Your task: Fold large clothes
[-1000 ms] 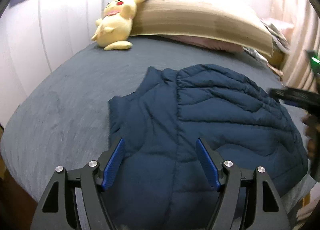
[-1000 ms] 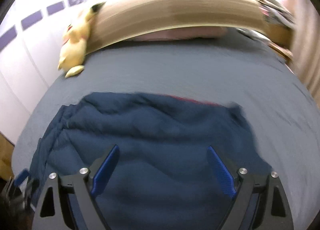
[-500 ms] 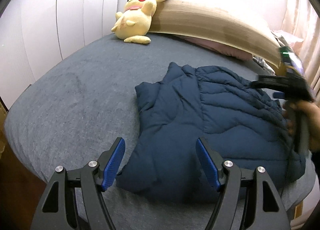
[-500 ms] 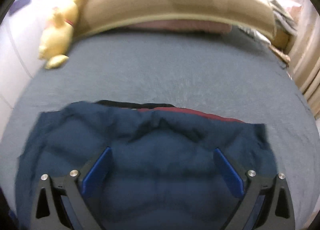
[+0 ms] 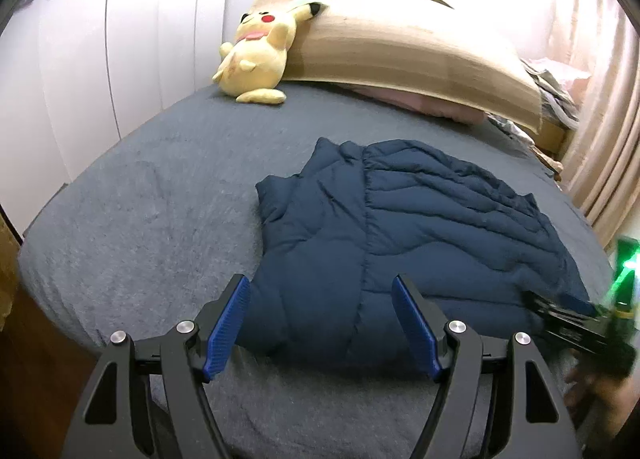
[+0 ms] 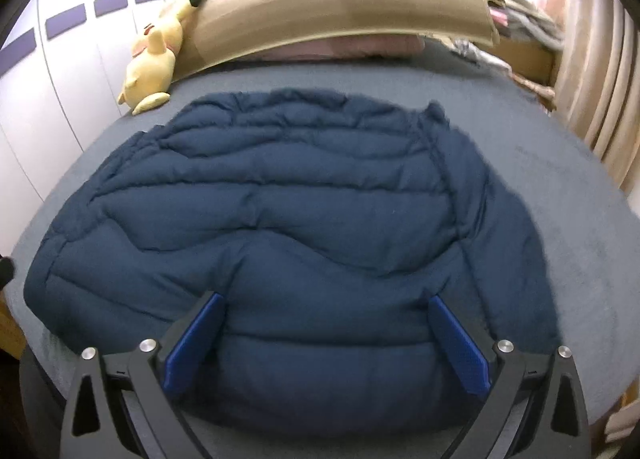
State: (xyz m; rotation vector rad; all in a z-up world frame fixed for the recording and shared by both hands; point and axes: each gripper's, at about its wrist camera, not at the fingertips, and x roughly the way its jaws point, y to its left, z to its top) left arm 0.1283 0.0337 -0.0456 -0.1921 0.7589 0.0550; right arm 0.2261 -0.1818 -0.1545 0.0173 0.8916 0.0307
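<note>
The left gripper [image 5: 321,317] hangs above the near edge of the bed with its two blue pads spread apart and nothing between them; the hem of the navy puffer jacket [image 5: 420,227] lies just beyond its tips. The right gripper [image 6: 326,339] has its jaws spread as wide as they go, low over the jacket, the quilted fabric bulging up between the pads, though I cannot tell whether either pad touches it. From the left gripper's camera the jacket shows as a folded bundle on the grey bedsheet [image 5: 140,219], one flap laid over its left part, and the right gripper appears at the far right edge as a blurred black body with a green light and part of a hand below it, cut off by the frame. The right gripper's own camera hides the jacket's near hem behind the tool and smears its right edge. One jacket, one yellow plush toy [image 5: 256,55] by a tan headboard [image 5: 400,47], a pink pillow [image 5: 420,103] half tucked beneath it, and white wardrobe doors [image 5: 120,39] on the left.
</note>
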